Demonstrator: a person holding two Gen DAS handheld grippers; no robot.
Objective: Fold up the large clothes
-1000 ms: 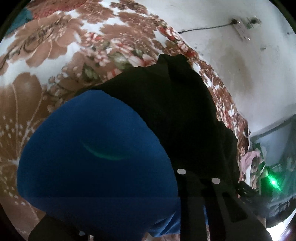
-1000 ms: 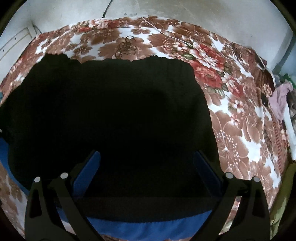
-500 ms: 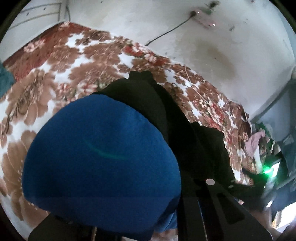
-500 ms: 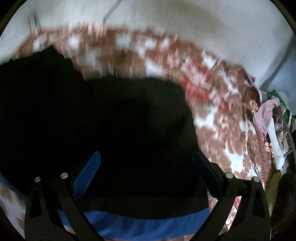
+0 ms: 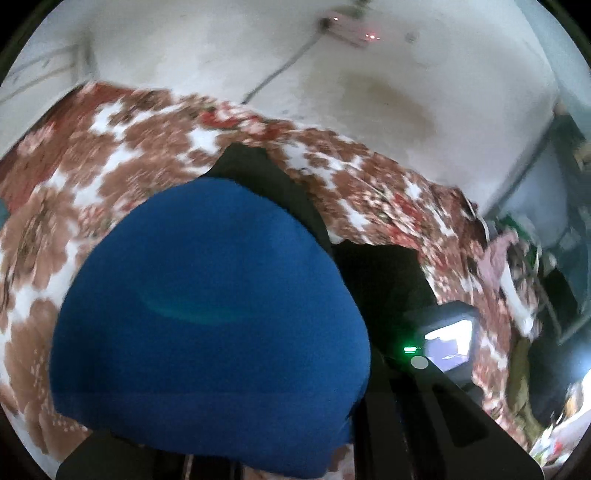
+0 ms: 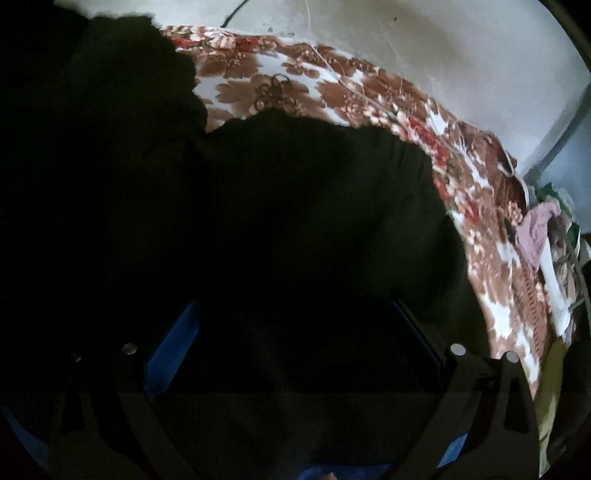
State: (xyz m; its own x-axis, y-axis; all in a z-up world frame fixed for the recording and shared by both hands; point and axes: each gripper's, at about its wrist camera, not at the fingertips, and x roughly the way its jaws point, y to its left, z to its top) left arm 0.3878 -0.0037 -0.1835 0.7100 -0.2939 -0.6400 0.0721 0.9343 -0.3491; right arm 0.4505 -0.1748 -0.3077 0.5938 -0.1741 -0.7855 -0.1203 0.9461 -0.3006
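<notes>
The left gripper (image 5: 354, 417) is clamped on the garment (image 5: 210, 314), blue lining lifted off the bed (image 5: 110, 155). The right gripper (image 6: 291, 373) stands wide apart over its black side, gripping nothing.

No readable text, labels, brands or numbers in either view, lit screen (image 5: 448, 341) on the device at right too small and blurred to read, wall fixture (image 5: 351, 31) blurred, no legible marking

My right fingers (image 6: 177, 339) are black frames with blue pads and round silver screws (image 6: 458, 349).
</notes>
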